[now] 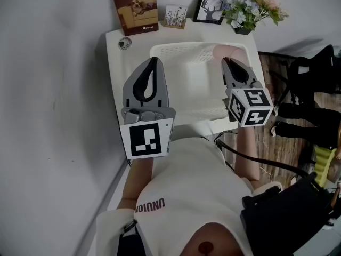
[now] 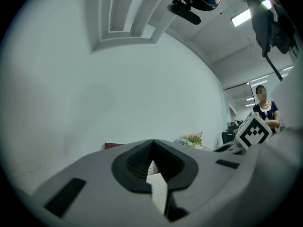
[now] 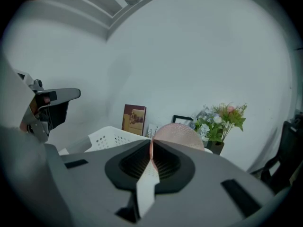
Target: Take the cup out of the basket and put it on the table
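Note:
A pale pink cup (image 1: 220, 50) hangs over the far right corner of the white perforated basket (image 1: 181, 49), which stands on the white table (image 1: 118, 64). My right gripper (image 1: 227, 63) is shut on the cup's rim. In the right gripper view the cup (image 3: 179, 134) rises as a pink dome just beyond the closed jaws (image 3: 152, 142), with the basket (image 3: 111, 137) below at the left. My left gripper (image 1: 154, 61) hovers over the basket's left side, tips together and holding nothing; in its own view the left gripper (image 2: 152, 142) points level at the wall.
At the table's back edge stand a brown book (image 1: 136, 9), a small card holder (image 1: 175, 16), a framed picture (image 1: 210, 7) and a flower pot (image 1: 250, 9). A small round object (image 1: 124, 44) lies near the back left corner. Dark chairs and gear (image 1: 309, 95) crowd the right side.

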Demonstrator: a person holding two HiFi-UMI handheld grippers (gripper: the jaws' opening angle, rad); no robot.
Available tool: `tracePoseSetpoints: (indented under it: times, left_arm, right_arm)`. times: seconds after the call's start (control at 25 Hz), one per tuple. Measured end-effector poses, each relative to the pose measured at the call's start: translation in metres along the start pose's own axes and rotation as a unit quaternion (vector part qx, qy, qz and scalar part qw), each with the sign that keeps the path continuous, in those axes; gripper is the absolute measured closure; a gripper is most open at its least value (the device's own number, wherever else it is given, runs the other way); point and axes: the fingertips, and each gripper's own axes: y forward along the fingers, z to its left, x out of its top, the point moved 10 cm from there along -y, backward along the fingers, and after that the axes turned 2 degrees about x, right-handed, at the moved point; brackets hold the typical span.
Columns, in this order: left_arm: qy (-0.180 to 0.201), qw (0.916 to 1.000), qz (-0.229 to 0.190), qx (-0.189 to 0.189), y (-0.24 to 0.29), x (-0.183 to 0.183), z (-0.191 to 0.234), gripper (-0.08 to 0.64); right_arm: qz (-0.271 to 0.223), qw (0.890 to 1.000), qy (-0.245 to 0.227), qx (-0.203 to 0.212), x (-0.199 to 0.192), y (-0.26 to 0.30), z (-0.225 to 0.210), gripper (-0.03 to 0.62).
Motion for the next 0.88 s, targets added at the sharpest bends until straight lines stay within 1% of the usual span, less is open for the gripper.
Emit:
tracePoseSetpoints:
  times: [0.56, 0.88]
  left_arm:
    - [0.0, 1.0, -0.003, 0.003, -0.002, 0.001, 0.001, 0.549]
    - [-0.005, 1.0, -0.002, 0.002, -0.003, 0.002, 0.002, 0.549]
  right_arm:
    - [-0.033, 0.999, 0.006, -0.002, 0.008, -0.009, 0.002, 0.558]
    - [-0.081, 0.997, 0.003, 0.002, 0.015, -0.016, 0.006, 0.558]
